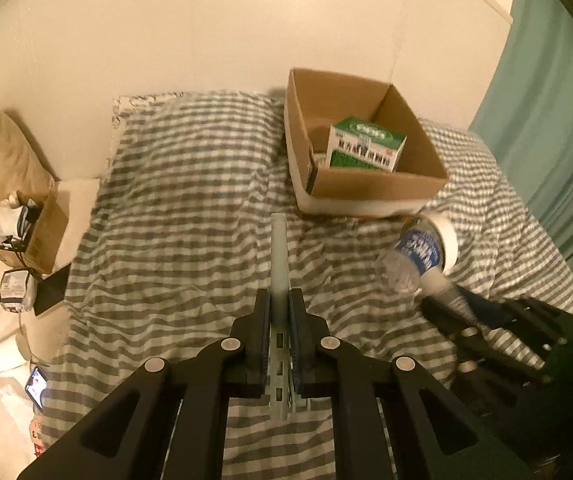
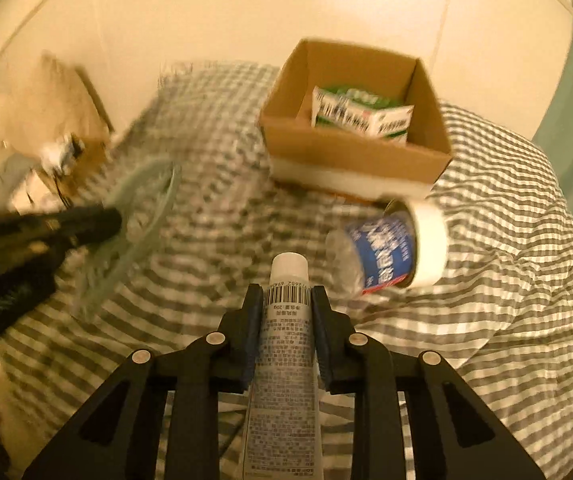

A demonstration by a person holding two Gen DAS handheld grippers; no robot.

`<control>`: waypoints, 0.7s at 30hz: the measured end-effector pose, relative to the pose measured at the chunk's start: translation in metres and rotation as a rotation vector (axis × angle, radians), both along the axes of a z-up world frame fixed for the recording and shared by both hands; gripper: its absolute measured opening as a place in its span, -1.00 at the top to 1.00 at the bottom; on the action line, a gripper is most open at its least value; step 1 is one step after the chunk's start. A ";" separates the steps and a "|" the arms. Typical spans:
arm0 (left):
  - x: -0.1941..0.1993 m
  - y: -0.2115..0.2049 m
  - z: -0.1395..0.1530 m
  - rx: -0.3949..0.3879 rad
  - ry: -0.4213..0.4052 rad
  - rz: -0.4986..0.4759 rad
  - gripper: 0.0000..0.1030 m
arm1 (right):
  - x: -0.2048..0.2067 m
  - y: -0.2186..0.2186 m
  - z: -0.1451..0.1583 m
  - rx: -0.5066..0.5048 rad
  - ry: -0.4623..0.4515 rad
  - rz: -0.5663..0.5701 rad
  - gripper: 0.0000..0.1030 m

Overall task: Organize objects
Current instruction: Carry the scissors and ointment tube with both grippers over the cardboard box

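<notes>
My left gripper [image 1: 279, 300] is shut on a pale green flat plastic piece [image 1: 278, 256], held edge-on above the striped bed; it shows blurred in the right wrist view [image 2: 134, 216]. My right gripper [image 2: 287, 296] is shut on a white tube [image 2: 286, 344] with a white cap and barcode. An open cardboard box [image 1: 370, 190] stands on the bed ahead, with a green and white carton [image 1: 362, 146] inside. A clear bottle with a blue label [image 1: 418, 256] lies on the bed by a white tape roll [image 1: 448, 240], right of my left gripper.
The grey and white striped bedsheet [image 1: 190, 208] covers the bed. A small cluttered cardboard box [image 1: 30, 236], a pillow [image 1: 2, 152], a phone [image 1: 36, 386] and tissue sit at the left. A teal curtain [image 1: 546, 120] hangs at the right. A cream wall stands behind.
</notes>
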State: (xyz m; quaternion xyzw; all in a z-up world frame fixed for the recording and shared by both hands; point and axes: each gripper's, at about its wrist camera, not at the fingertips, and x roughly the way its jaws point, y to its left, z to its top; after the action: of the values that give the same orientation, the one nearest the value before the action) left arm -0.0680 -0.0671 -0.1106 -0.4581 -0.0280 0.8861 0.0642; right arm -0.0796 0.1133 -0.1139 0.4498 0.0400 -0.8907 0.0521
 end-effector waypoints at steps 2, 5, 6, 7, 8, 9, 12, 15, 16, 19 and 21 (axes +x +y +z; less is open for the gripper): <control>-0.002 0.001 0.010 0.023 0.001 -0.008 0.82 | 0.000 0.004 0.017 -0.023 0.029 -0.006 0.54; -0.008 0.007 0.035 0.042 0.019 -0.038 0.82 | 0.000 0.012 0.049 -0.049 0.082 -0.010 0.54; -0.011 0.010 0.047 0.050 0.034 -0.051 0.82 | -0.001 0.015 0.059 -0.053 0.096 -0.008 0.54; -0.014 0.012 0.055 0.057 0.040 -0.062 0.82 | -0.003 0.019 0.072 -0.055 0.115 -0.010 0.54; -0.018 0.013 0.066 0.067 0.047 -0.072 0.82 | -0.005 0.023 0.085 -0.060 0.131 -0.010 0.54; -0.022 0.016 0.075 0.067 0.056 -0.080 0.82 | -0.009 0.026 0.093 -0.069 0.139 -0.009 0.54; -0.036 0.025 0.103 0.029 0.095 -0.104 0.82 | -0.022 0.036 0.128 -0.066 0.180 -0.003 0.54; -0.054 0.033 0.125 0.009 0.126 -0.115 0.82 | -0.036 0.043 0.156 -0.054 0.219 -0.002 0.54; -0.060 0.034 0.130 0.005 0.133 -0.119 0.82 | -0.043 0.046 0.167 -0.063 0.233 -0.002 0.54; -0.083 0.042 0.146 -0.006 0.155 -0.121 0.82 | -0.065 0.049 0.191 -0.076 0.261 -0.002 0.54; -0.102 0.047 0.154 -0.013 0.170 -0.120 0.82 | -0.080 0.049 0.205 -0.080 0.279 0.004 0.54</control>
State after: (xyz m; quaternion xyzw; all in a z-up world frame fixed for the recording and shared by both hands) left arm -0.1703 -0.0204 0.0434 -0.3826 0.0108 0.9165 0.1165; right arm -0.1592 0.1626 0.0910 0.3192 0.0123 -0.9453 0.0658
